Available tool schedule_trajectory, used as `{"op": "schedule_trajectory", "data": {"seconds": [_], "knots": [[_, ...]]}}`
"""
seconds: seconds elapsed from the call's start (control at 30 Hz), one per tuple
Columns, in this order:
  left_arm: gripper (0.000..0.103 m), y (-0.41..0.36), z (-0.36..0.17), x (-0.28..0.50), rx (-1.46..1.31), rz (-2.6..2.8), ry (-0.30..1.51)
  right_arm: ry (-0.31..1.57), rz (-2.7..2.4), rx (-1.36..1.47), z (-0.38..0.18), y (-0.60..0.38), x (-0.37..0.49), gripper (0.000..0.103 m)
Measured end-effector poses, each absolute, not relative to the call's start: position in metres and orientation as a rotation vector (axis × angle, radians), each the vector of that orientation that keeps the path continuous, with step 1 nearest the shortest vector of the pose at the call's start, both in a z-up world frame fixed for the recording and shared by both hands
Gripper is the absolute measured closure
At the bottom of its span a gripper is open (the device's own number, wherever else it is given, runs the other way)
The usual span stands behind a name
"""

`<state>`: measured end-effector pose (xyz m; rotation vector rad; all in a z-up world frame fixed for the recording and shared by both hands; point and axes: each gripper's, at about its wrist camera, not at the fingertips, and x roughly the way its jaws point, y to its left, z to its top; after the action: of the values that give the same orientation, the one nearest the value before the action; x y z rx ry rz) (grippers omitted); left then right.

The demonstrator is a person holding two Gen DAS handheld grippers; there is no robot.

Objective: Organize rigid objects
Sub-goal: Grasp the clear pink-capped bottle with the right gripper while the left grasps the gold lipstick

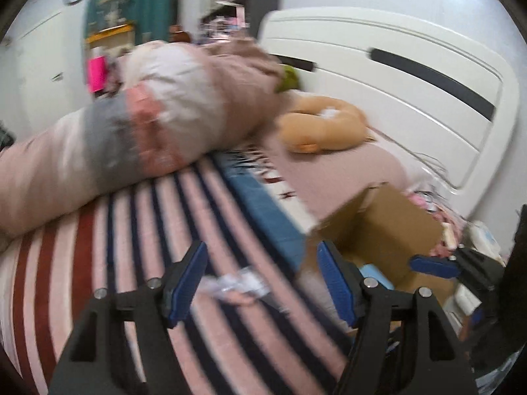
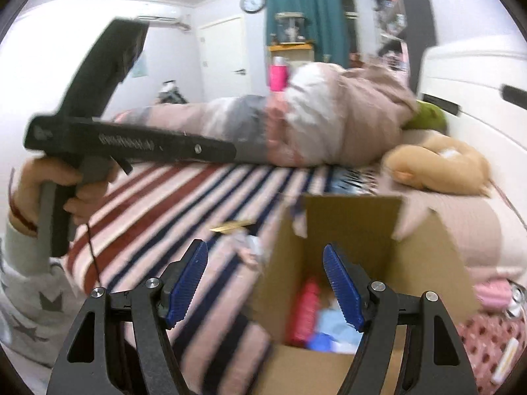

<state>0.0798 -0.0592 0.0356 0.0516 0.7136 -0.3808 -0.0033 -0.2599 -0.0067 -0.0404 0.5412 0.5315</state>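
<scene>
Left tongs (image 1: 262, 284): wide apart, empty, above the striped bed cover (image 1: 131, 230).
Right tongs (image 2: 265, 284): wide, empty, over the open cardboard box (image 2: 355, 217).
Box contents: red bottle (image 2: 306, 309), blurred blue items.
Clear wrapper (image 1: 237, 284): on the bed, between the left tongs.
</scene>
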Motion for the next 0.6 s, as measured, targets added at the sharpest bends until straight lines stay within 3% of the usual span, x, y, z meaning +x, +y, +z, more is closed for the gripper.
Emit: {"op": "schedule_trajectory", "data": {"seconds": [0.2, 0.37, 0.5, 0.6], "knots": [[0.037, 0.017, -0.006, 0.075, -0.022, -0.285, 0.729, 0.593, 0.661, -0.079, -0.019, -0.185, 0.011, 0.033], [0.037, 0.056, -0.056, 0.094, -0.067, -0.25, 0.788, 0.694, 0.647, -0.039, -0.067, -0.146, 0.049, 0.036], [0.037, 0.071, -0.092, 0.111, -0.105, -0.246, 0.838, 0.756, 0.593, -0.041, -0.114, -0.132, 0.092, 0.049], [0.037, 0.073, -0.108, 0.121, -0.11, -0.243, 0.858, 0.761, 0.565, -0.06, -0.14, -0.126, 0.122, 0.065]]}}
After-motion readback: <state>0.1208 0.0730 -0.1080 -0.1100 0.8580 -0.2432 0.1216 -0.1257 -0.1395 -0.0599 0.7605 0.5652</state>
